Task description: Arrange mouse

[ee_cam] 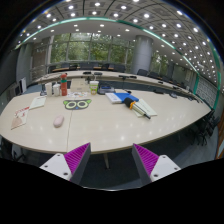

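I am standing back from a large pale meeting table (110,120) in an office hall, so this is the approach step: nothing is grasped. My gripper (108,158) hangs short of the table's near edge, its fingers spread wide and holding nothing. Papers and blue folders (127,99) lie toward the right end. The mouse (58,121) sits alone near the left end, close to the near edge, small, rounded, whitish. Next I judge I must swing left and reach down to it.
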A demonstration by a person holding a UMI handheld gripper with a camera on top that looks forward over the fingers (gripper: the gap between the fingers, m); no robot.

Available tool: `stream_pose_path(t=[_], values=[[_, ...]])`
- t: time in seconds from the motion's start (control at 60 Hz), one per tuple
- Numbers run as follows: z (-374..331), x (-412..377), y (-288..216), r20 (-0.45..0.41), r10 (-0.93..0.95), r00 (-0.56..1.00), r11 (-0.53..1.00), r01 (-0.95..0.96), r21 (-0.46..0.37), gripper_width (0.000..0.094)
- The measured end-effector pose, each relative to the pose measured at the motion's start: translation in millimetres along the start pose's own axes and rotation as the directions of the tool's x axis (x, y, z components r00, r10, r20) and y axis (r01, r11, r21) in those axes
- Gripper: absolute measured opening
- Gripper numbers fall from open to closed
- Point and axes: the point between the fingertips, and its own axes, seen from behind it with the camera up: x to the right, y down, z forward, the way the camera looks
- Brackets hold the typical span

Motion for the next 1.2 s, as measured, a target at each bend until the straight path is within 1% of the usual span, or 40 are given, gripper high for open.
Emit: stream_pose_path(t=[0.117,0.2,0.3,0.467,0.55,0.683,0.817,0.867,0.917,0.983,1.1,1.2], values=[[21.9,-62.4,35.2,0.081,0.000,0.997,0.998,0.006,-0.066,0.0846],[43.5,-110.0,49.1,0.136,-0.006,0.991,0.996,0.017,-0.083,0.0849],[75.0,-166.2,51.9,0.193,-0.005,0.981,0.996,0.023,-0.092,0.0847],[139.5,-249.7,27.1,0.281,-0.023,0.960,0.997,0.043,-0.065,0.0849],[177.2,-283.3,10.2,0.294,-0.045,0.955,0.996,0.065,-0.057,0.0844],[232.7,-317.4,-16.9,0.301,-0.055,0.952,0.996,0.074,-0.051,0.0801],[269.6,-342.0,-28.2,0.315,-0.023,0.949,0.995,0.053,-0.087,0.0706],[279.0,-345.8,-24.8,0.313,-0.023,0.949,0.992,0.061,-0.111,0.0614],[285.1,-341.5,-28.5,0.281,-0.046,0.958,0.992,0.077,-0.101,0.0496],[287.5,-341.2,-29.0,0.282,-0.038,0.959,0.991,0.072,-0.110,0.0476],[287.2,-340.0,-27.8,0.282,-0.032,0.959,0.988,0.073,-0.133,0.0387],[288.3,-340.5,-29.4,0.300,-0.048,0.953,0.986,0.094,-0.139,0.0334]])
